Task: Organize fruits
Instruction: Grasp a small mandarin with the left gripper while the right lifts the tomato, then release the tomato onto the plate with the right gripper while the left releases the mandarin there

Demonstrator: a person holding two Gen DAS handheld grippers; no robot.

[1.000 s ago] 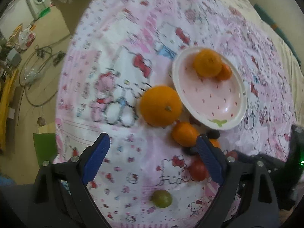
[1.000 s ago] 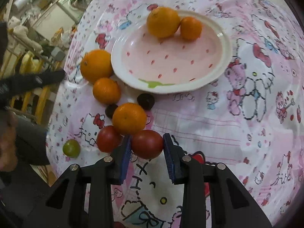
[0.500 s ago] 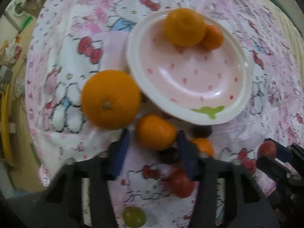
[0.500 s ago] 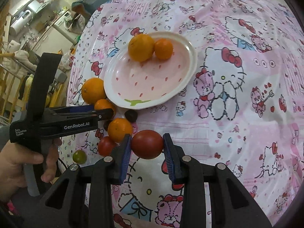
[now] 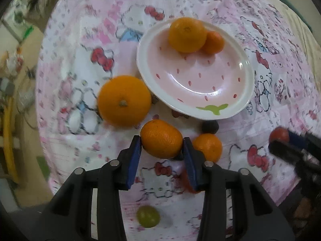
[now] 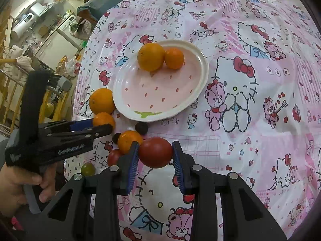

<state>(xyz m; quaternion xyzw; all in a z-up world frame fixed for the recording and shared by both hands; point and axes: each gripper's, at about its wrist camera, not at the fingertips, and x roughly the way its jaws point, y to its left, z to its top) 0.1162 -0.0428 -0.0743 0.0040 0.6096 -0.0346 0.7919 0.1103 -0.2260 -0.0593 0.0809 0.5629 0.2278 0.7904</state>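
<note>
My left gripper (image 5: 162,147) is shut on a small orange mandarin (image 5: 161,138), just in front of the pink strawberry plate (image 5: 243,64). The plate (image 6: 200,60) holds a large orange (image 6: 150,57) and a small mandarin (image 6: 174,58). My right gripper (image 6: 154,156) is shut on a red tomato (image 6: 155,152) and holds it above the cloth, in front of the plate. The left gripper (image 6: 96,127) with its mandarin (image 6: 103,119) shows in the right wrist view.
On the Hello Kitty cloth lie a large orange (image 5: 124,100), another mandarin (image 5: 207,146), a dark plum (image 5: 209,126), a second tomato (image 6: 114,157) and a green grape (image 5: 148,215). The table edge (image 6: 74,108) runs on the left, with room clutter beyond it.
My left gripper moved forward and closed on the small mandarin. My right gripper lifted the red tomato and drew back from the fruit pile.
</note>
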